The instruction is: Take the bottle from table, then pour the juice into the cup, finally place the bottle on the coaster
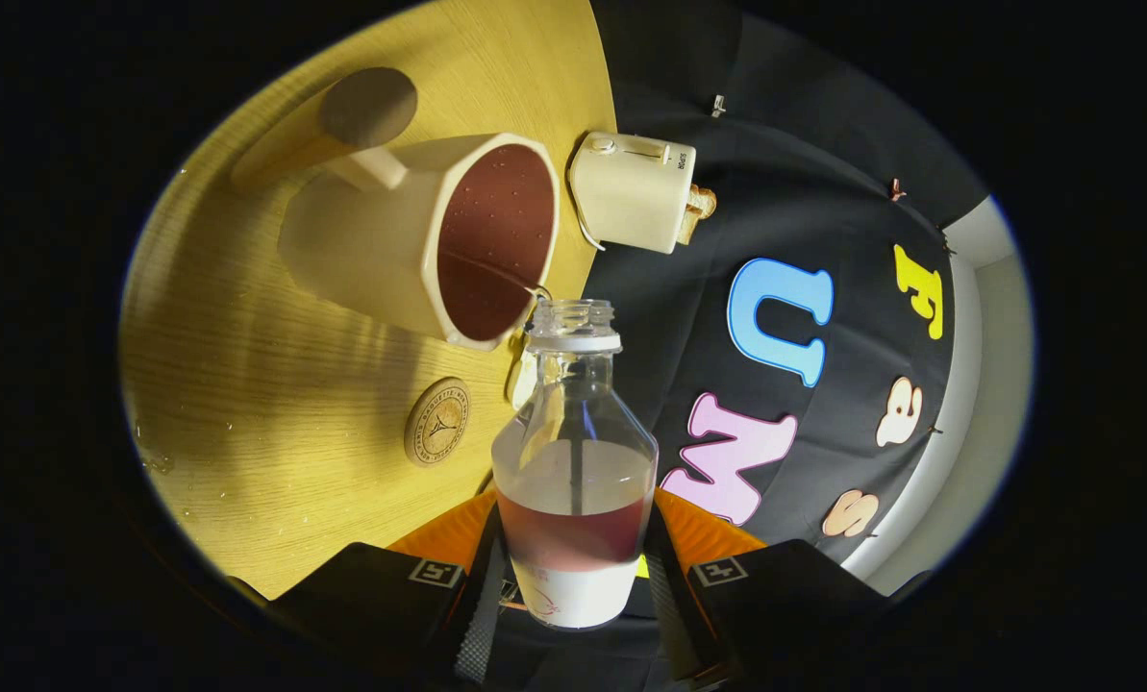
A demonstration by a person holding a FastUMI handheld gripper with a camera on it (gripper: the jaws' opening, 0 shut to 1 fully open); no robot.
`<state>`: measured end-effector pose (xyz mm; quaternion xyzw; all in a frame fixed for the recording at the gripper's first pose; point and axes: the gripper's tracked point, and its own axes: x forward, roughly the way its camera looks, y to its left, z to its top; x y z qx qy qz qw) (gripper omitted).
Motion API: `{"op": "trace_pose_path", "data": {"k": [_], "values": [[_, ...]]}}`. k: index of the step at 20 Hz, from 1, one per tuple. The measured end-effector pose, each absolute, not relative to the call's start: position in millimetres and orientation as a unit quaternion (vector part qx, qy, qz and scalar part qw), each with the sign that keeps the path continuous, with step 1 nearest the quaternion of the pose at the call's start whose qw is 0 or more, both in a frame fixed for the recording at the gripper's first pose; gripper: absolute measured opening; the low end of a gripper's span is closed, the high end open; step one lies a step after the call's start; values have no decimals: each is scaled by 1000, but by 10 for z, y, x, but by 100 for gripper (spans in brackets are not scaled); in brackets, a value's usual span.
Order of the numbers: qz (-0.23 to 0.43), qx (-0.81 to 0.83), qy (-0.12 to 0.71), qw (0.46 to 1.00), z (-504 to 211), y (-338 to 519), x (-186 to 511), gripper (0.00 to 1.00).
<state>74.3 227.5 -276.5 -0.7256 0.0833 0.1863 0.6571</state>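
Observation:
A clear plastic bottle (574,452) is held between my two fingers, with the gripper (573,577) shut on its lower body. The whole view is rolled, so the bottle is tipped toward the cup. Its open neck (573,322) sits at the rim of a cream faceted cup (419,235) with a dark red inside. A thin stream of juice runs from the neck into the cup. Reddish juice fills the lower part of the bottle. A round wooden coaster (436,421) lies on the table beside the bottle, below the cup.
The yellow wooden table (275,384) carries a tall wooden cylinder (342,125) behind the cup and a cream box-shaped appliance (633,190) near the table's edge. Small droplets dot the table. The black booth wall hangs beyond the edge.

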Motion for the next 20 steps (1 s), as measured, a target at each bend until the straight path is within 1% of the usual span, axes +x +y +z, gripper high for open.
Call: {"op": "trace_pose_path", "data": {"k": [20], "values": [[197,-750,41,630,-2666,2388,834,71]]}}
